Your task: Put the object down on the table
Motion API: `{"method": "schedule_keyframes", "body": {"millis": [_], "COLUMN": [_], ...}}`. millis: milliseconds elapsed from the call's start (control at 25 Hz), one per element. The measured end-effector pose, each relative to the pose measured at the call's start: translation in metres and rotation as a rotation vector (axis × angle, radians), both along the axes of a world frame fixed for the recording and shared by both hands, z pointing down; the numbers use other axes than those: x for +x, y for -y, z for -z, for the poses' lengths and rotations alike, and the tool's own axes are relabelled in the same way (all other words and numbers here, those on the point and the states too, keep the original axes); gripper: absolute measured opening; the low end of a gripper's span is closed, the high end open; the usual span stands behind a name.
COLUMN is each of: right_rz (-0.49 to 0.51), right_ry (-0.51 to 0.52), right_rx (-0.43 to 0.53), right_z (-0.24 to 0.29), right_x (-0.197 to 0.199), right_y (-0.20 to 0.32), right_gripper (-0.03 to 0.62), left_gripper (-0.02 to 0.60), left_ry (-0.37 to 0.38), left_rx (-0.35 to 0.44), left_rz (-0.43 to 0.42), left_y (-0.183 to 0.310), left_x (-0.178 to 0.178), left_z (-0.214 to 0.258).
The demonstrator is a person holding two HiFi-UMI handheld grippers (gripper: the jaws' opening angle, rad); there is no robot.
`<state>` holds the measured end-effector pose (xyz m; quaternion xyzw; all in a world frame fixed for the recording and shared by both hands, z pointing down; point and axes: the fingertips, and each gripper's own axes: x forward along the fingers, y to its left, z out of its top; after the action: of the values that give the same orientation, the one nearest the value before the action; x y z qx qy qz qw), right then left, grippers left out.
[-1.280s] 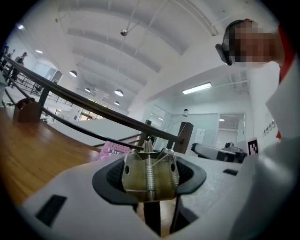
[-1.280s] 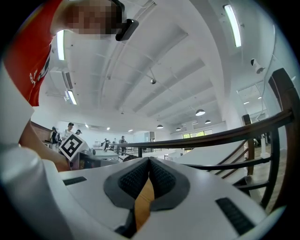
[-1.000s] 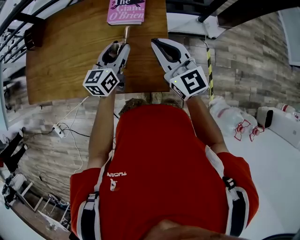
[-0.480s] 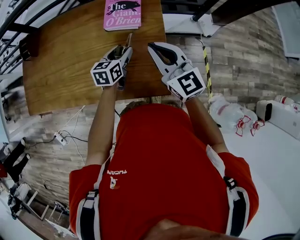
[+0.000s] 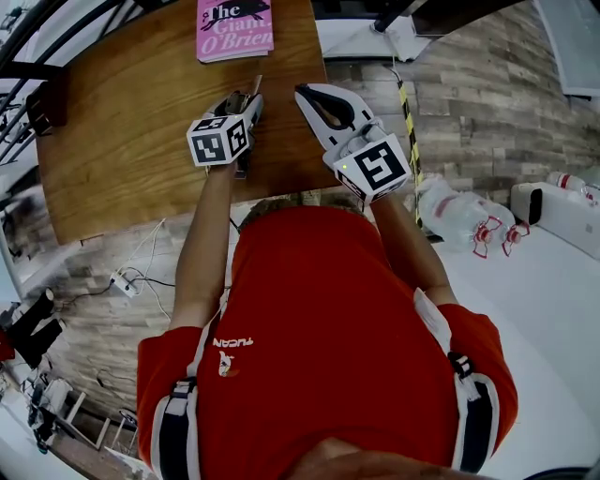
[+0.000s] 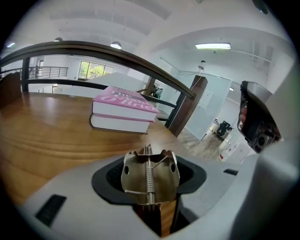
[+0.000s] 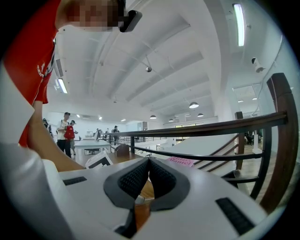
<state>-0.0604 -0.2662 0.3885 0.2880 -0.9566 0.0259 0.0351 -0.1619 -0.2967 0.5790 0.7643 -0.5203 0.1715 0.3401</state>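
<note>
Bright ceiling lights, soft even daylight, strong fisheye bending, dark vignetted corners

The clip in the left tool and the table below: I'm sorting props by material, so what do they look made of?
The clip: likely metal, dull brass-toned sheet with a coiled wire spring and punched holes. The table: wood or wood veneer, smooth warm-brown top with visible grain.

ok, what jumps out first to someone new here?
The pink book at the far edge of the wooden table, then the metal spring clip clamped in the left gripper above it. The right gripper beside it is shut and empty.
</note>
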Motion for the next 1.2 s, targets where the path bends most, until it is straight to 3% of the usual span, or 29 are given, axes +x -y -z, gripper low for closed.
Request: {"method": "schedule_keyframes", "body": {"millis": [240,480,960,1080,1200], "right_rz": [-0.02,-0.028,-0.026,-0.02,-0.011], "right_ry": [-0.002,-0.006,-0.006,0.008,0.027], "right_rx": [0.005,0.004,-0.001,-0.002,-0.002], "right_z": [0.001,0.002,0.0,0.002,0.006], "right_x": [0.002,0.002,0.002,0.0,-0.003], "right_y": [-0.003,-0.003,-0.005,-0.006,-0.007], "right_gripper": [0.025,0.025,0.025,0.025,0.025], "left_gripper": [0.219,0.29,0.299,0.3,0.299], "left_ry": [0.022,0.048,0.088,0.085,0.06], "left_rx": [0.029,0.066,0.11,0.151,0.242], "left_rz": [0.0,0.021,0.081,0.098,0.103], "left_y": [0.006,0.011,0.012,0.01,0.007], "left_x": [-0.001,-0.011,-0.041,-0.046,-0.046], "left_z": [0.001,0.004,0.008,0.022,0.052]}}
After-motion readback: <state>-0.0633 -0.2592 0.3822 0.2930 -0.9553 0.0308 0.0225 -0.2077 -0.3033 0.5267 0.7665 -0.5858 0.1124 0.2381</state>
